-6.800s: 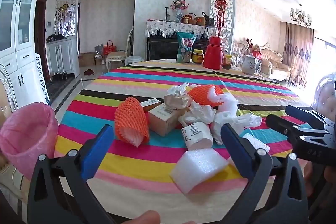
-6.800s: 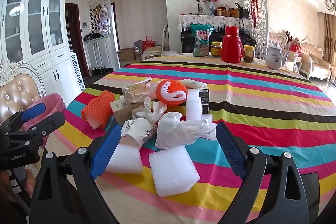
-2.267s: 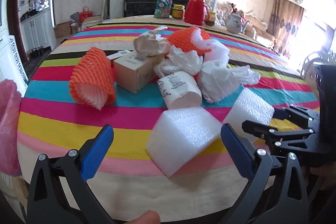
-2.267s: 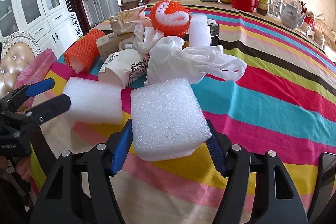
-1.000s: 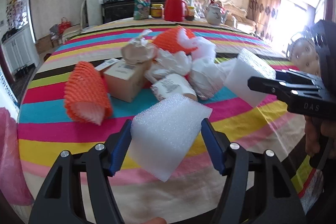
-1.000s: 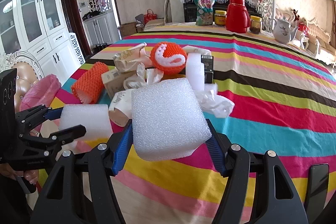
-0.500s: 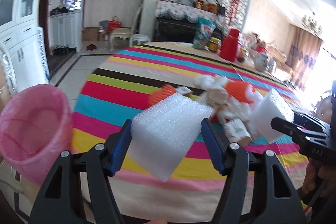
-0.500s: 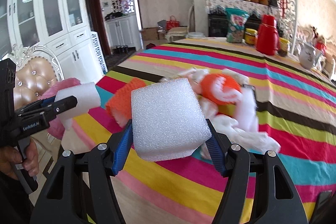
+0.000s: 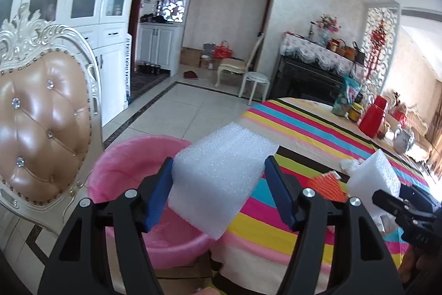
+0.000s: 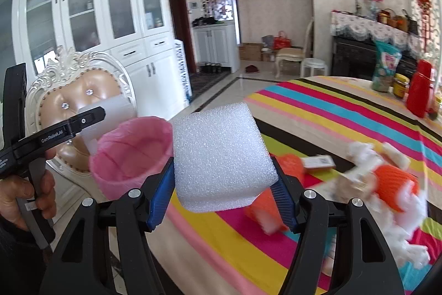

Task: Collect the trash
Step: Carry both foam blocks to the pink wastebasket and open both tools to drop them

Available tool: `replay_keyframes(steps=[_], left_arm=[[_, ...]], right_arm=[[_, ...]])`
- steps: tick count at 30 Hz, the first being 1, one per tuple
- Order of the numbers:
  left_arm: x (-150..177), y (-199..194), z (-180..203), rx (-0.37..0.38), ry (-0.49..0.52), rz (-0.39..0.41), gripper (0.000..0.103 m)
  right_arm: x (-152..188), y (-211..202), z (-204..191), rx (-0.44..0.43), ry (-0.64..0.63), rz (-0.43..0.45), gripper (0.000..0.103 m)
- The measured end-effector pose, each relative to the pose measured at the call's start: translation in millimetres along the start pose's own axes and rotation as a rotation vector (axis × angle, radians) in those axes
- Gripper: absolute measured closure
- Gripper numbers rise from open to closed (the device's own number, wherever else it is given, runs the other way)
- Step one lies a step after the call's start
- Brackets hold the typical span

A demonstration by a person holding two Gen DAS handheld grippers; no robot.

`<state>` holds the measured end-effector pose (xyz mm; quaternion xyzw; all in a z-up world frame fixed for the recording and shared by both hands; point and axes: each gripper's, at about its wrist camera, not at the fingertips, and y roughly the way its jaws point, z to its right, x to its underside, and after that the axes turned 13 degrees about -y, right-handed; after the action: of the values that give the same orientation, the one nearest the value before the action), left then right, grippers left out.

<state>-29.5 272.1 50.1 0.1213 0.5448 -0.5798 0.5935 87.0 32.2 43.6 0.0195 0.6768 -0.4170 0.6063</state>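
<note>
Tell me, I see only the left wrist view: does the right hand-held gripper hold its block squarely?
Observer: Yes. Both pads of the right hand-held gripper press the right block's sides.
Operator: What trash lies on the table?
Observer: An orange net, a small box and white wrappings, all blurred.
Operator: Where is the left block against the bin?
Observer: From the right wrist, the left block shows just beyond the bin's left rim, held by the left hand-held gripper; whether it is over the opening I cannot tell.
</note>
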Motion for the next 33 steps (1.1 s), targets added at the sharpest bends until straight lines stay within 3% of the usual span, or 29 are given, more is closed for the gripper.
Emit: replay_keyframes(steps=[15,25,27,29,33], left_arm=[[-42.7,18.2,-82.6,-0.148,-0.133,0.022,0.038],[-48.1,28.9,-101.6,-0.144,-0.169,0.008,0.037],[-48.1,29.8,-102.3,-0.131,-0.177,0.004,0.032],[-48.2,31.7,-102.8,-0.123,-0.186,-0.001,0.026],[-47.9,33.8,-104.5,-0.122,-0.192,-0.007,0.025]], right_arm=[[-64.3,104.1,-93.9,-0.147,-0.111,-0.018,0.040],[-72.0,145.8,-120.6,-0.181,-0.149,-0.056,0.039],[-72.8,151.7,-124.8,-0.187,-0.155,-0.061,0.037],[-72.3,155.4,-125.9,-0.185,-0.156,-0.059,0.026],[-71.6,161.7,-127.6,-0.171,-0.164,-0.065,0.026]])
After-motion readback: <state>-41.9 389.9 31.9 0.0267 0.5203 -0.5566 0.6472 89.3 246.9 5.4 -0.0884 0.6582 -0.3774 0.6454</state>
